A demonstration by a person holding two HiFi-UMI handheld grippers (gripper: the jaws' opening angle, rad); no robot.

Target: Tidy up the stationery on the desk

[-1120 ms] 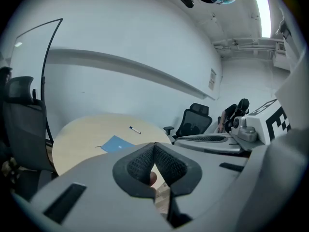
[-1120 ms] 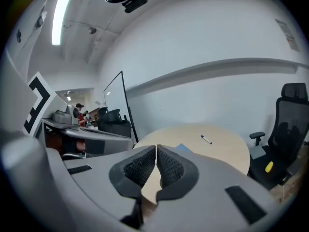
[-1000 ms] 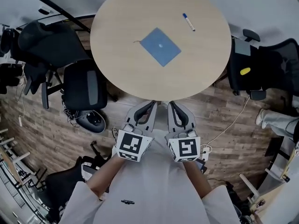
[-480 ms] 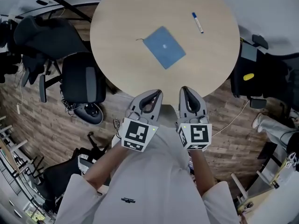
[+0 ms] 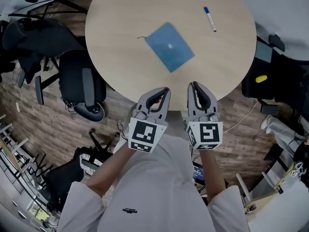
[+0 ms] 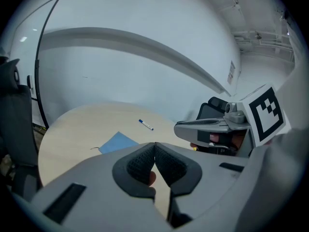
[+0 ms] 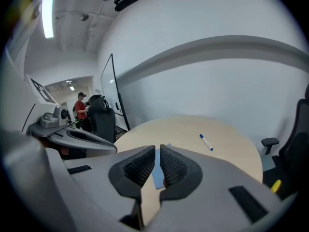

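Round table (image 5: pixel 120 37): located at 12 o'clock of both grippers | blue notebook (image 5: pixel 170 46): laid flat near the table centre, well apart from the jaws | left gripper (image 5: pixel 165 91), right gripper (image 5: pixel 194 86): jaws pressed together, nothing held, tips positioned at the table's 6 o'clock edge | pen (image 5: pixel 209 19): laid at the notebook's 2 o'clock

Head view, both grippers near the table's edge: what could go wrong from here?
1. The left gripper and the right gripper are both shut. If they arrive that way, they would likely shove the blue notebook rather than grasp it.
2. The notebook lies flat on the table, so the jaws may slide it instead of catching an edge.
3. The pen lies loose on the far right part. A nudge might roll it toward the rim.
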